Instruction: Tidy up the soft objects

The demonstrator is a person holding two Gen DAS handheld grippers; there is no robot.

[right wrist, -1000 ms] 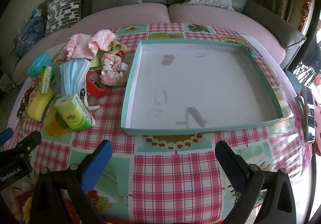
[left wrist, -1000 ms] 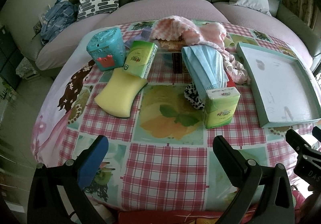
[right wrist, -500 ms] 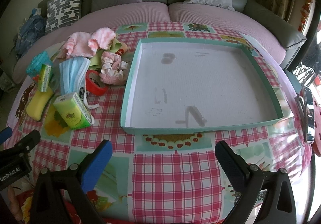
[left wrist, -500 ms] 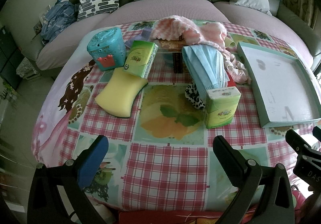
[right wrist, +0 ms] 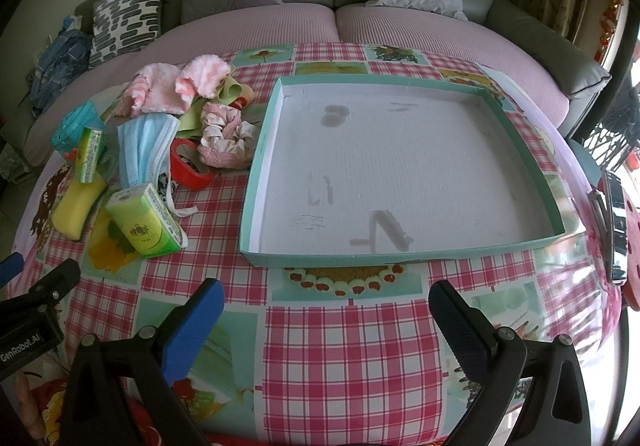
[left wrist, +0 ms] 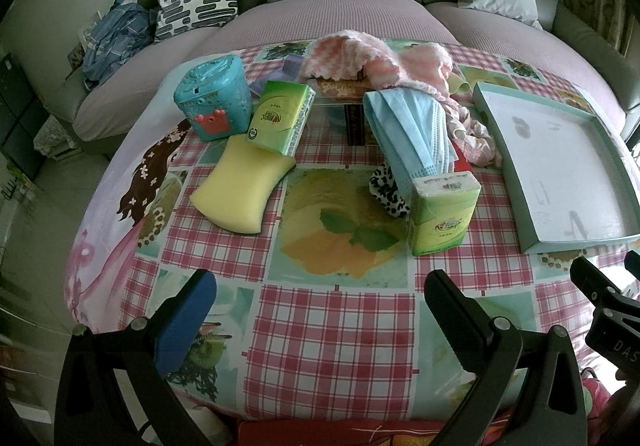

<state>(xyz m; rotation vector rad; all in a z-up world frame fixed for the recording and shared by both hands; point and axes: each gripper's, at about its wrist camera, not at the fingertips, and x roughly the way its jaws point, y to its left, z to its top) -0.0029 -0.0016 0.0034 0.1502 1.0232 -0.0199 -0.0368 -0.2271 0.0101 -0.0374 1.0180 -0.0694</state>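
Soft things lie in a heap on the checked tablecloth: a yellow sponge (left wrist: 242, 186), two green tissue packs (left wrist: 280, 116) (left wrist: 442, 218), blue face masks (left wrist: 412, 138), pink cloths (left wrist: 372, 60) and a pink scrunchie (right wrist: 224, 136). A shallow teal tray (right wrist: 256, 174) with a white floor lies to their right, holding nothing. My left gripper (left wrist: 320, 298) is open and empty at the table's near edge, short of the heap. My right gripper (right wrist: 326, 306) is open and empty in front of the tray.
A teal lidded pot (left wrist: 214, 100) stands at the heap's left. A red tape roll (right wrist: 188, 166) sits by the masks. A grey-and-mauve sofa (right wrist: 320, 22) with cushions curves behind the table. A metal object (right wrist: 612, 222) lies at the table's right edge.
Both grippers have shifted only slightly; the scene sits a little lower and closer in both views. Nothing has been taken hold of.
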